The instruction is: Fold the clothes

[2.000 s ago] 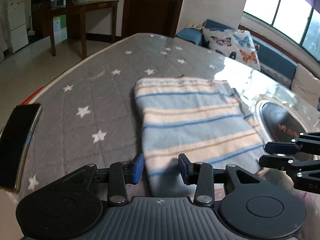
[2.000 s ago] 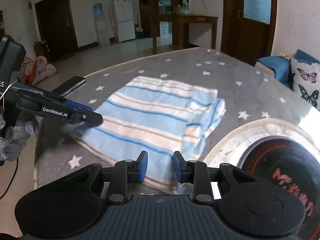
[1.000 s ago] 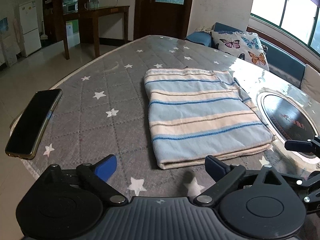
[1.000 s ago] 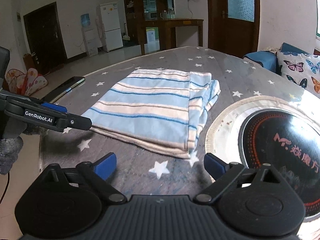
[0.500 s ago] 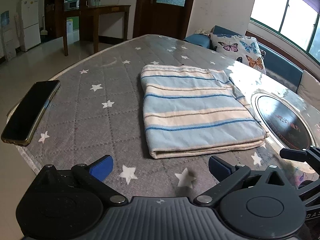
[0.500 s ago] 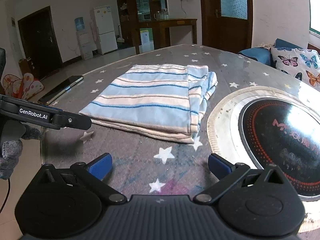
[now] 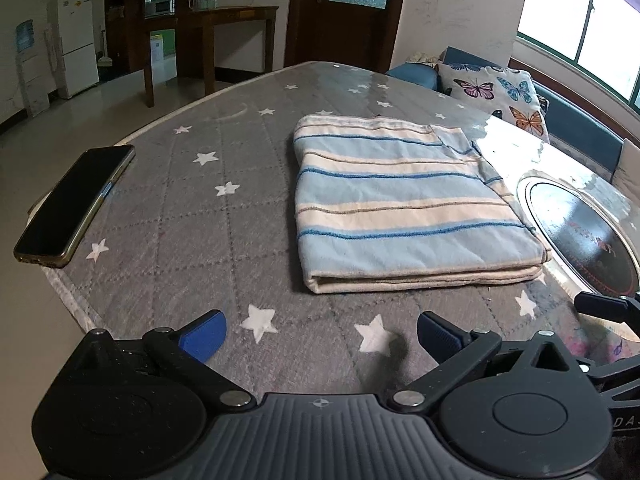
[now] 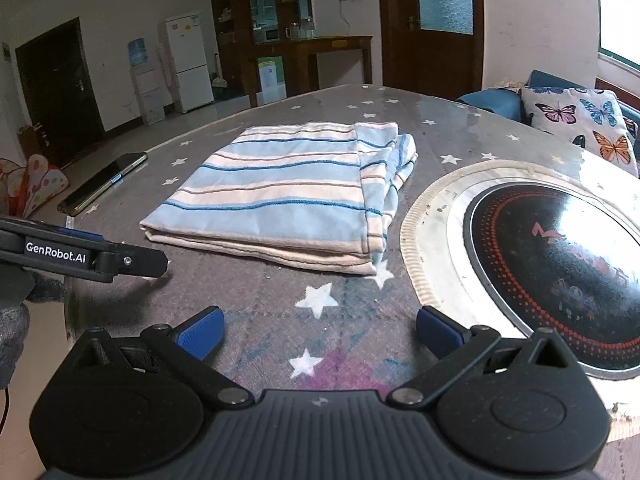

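fabric first: the striped blue-and-cream garment (image 7: pixel 404 200) lies folded into a flat rectangle on the grey star-patterned table cover (image 7: pixel 224 240), ahead of both tools and touching neither. the left gripper (image 7: pixel 322 334) hovers just short of the garment's near folded edge, its blue-padded fingers (image 7: pixel 202 334) spread wide with nothing between them. the right gripper (image 8: pixel 318 330) sits likewise near the cloth's front right corner, fingers parted and empty, over bare cover with white stars. ahead and to the right of the right gripper is a round black cooktop (image 8: pixel 560 264) set into the table, just beside the garment's bunched right edge. a dark phone (image 7: pixel 76 200) lies well to the left of the left gripper's line, near the table edge, apart from the cloth.
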Available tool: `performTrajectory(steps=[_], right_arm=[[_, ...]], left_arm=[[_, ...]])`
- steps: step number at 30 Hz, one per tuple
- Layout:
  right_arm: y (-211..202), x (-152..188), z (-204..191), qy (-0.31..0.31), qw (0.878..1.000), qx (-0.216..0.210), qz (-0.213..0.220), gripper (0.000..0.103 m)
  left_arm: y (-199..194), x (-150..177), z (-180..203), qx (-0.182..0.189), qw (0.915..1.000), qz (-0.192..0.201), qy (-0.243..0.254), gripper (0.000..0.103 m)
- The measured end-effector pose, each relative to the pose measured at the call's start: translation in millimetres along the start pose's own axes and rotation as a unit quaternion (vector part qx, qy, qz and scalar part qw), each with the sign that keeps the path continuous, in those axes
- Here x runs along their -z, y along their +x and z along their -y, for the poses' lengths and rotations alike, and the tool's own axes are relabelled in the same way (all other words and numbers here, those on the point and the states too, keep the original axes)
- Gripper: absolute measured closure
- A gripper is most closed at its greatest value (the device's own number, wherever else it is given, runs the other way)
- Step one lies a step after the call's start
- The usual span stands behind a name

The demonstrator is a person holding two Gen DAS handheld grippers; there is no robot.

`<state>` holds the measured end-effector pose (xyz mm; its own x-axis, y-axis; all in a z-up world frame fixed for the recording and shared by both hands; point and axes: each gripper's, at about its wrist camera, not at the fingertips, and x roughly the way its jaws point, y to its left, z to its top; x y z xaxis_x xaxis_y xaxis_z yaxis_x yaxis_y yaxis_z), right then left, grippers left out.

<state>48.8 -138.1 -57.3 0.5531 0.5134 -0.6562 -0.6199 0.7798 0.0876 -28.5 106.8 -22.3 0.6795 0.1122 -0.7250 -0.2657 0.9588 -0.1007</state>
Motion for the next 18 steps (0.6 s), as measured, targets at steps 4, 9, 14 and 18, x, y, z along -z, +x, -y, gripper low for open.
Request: performTrajectory(steps=[4,9,14,18], right_arm=[[-0.3,0.8,-1.1,0.004,1.000,0.004,0.002,0.000],[-1.0,2.8,-3.9,0.004,1.000,0.013,0.004,0.000],[-3.1,4.9,-7.2,0.004,1.000,0.015,0.005,0.000],[-3.7,5.0,-9.7,0.002,1.000,0.015,0.006,0.000]], left_arm=[[-2.9,1.5,1.8,-0.005,1.0000,0.005,0.001,0.000],[-2.8,5.4,4.6,-0.010,0.9999,0.005,0.002,0.000],[-5.5,6.6,6.1,-0.017,0.9998,0.009,0.005,0.000],[-7.0,7.9,7.0,-0.021,0.9997,0.011,0.007,0.000]])
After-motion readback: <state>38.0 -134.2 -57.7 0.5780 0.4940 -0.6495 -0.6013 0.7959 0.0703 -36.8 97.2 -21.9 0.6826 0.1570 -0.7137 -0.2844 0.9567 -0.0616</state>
